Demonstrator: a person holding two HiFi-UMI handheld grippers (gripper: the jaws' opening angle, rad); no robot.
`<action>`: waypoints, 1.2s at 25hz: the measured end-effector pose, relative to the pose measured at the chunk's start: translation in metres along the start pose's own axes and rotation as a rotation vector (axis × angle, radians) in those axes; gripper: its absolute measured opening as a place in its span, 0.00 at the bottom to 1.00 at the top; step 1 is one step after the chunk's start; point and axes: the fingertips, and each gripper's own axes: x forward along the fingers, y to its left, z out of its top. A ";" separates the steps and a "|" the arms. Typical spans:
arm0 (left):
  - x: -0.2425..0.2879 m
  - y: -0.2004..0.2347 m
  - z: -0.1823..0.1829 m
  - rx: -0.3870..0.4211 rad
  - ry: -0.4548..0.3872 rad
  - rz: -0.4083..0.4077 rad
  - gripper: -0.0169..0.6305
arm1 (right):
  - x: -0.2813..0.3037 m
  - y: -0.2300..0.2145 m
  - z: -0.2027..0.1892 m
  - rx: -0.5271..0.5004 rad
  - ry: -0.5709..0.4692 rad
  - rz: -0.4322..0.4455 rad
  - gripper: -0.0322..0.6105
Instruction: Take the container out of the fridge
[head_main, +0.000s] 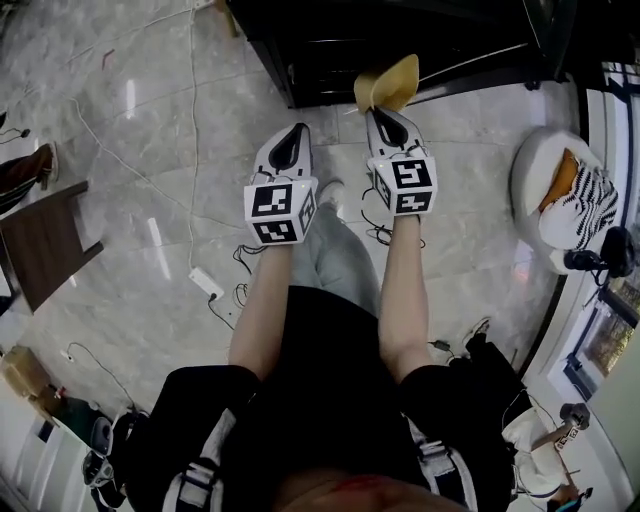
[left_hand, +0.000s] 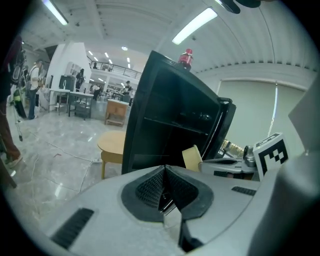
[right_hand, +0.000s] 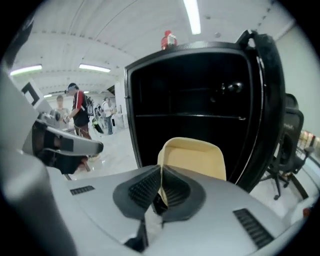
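Fridge (right_hand: 200, 100) stood black and open in front of you, door swung to the right. The pale yellow container (right_hand: 196, 156) was outside it, just in front of the opening. Your right gripper (right_hand: 161, 172) was clamped on the container's side wall. Your left gripper (left_hand: 164, 172) was closed on nothing, beside the right one. A red-capped bottle (right_hand: 168, 39) sat on top of the fridge.
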 end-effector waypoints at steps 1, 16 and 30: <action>-0.001 -0.004 0.006 0.007 -0.010 -0.005 0.04 | -0.010 0.000 0.007 0.036 -0.034 -0.011 0.07; -0.030 -0.074 0.124 0.148 -0.247 -0.125 0.04 | -0.127 -0.012 0.113 0.255 -0.412 -0.182 0.07; -0.047 -0.097 0.174 0.202 -0.340 -0.138 0.04 | -0.152 -0.017 0.156 0.181 -0.472 -0.192 0.07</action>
